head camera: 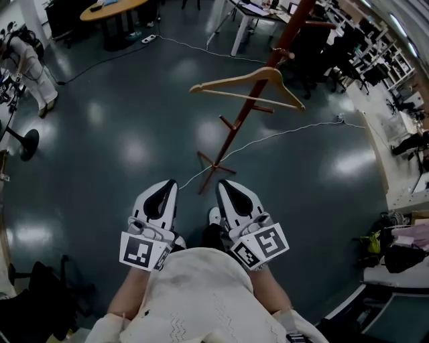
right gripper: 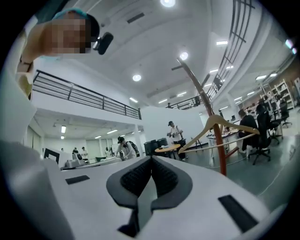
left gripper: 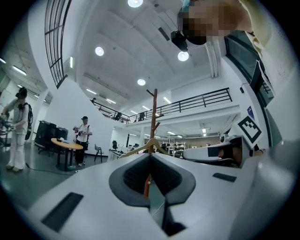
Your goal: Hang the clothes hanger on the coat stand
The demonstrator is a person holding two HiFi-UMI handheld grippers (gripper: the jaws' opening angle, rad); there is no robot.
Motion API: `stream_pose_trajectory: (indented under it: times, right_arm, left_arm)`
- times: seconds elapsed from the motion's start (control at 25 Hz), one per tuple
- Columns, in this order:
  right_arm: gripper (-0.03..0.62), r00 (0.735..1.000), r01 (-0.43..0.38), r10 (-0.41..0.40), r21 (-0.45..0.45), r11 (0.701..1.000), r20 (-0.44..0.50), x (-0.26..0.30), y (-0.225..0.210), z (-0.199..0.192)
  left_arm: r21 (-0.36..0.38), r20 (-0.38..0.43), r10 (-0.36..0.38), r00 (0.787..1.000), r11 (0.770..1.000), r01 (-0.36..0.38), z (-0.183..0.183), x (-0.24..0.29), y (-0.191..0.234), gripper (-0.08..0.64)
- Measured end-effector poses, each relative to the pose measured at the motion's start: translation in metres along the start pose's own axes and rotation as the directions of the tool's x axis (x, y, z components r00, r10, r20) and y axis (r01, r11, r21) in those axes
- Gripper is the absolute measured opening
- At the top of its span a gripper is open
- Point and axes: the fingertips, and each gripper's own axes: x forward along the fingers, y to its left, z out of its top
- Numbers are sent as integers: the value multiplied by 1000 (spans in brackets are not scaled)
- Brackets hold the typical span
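A wooden clothes hanger [head camera: 248,86] hangs by its hook on a peg of the red-brown coat stand [head camera: 234,130], out in front of me on the dark floor. It also shows in the left gripper view as the hanger [left gripper: 140,148] on the stand [left gripper: 153,117], and in the right gripper view as the hanger [right gripper: 220,126] on the stand [right gripper: 211,117]. My left gripper [head camera: 171,182] and right gripper [head camera: 220,183] are side by side close to my body, well short of the stand. Both are shut and hold nothing: left gripper [left gripper: 151,154], right gripper [right gripper: 151,158].
A white cable [head camera: 281,134] runs across the floor past the stand's feet. A round wooden table [head camera: 110,8] stands far back left, with a person [head camera: 27,60] at the left edge. Desks and chairs [head camera: 375,60] line the right side, bags [head camera: 395,251] lie near right.
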Motion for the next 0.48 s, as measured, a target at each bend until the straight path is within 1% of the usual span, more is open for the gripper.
stream_pose_trajectory:
  times: [0.08,0.2,0.28,0.36,0.48]
  right_arm:
    - [18,1000,19,-20,-55,998,-18,-4,18,-8]
    - [18,998,45,-50,-104,994,-41,-17,34,-18]
    - [18,996,78,-83,-116,990,-40,-30,37,-21]
    - [18,993,107,-112,-114,988,-35,-43,35,-22]
    - [18,989,141,-145,-108,984,-32,-71,16,-20]
  left_arm:
    - [-7,-10,-31,999,1000,31,-5,-6,-7,12]
    - [-21,-31,-91,995,996,91,-12,-10,-31,12]
    - [-26,-43,-126,991,992,125,-15,-11,-47,12]
    - [-23,-38,-152,988,988,151,-16,-11,-58,12]
    - [-17,-20,-146,989,989,146,-12,-4,-76,12]
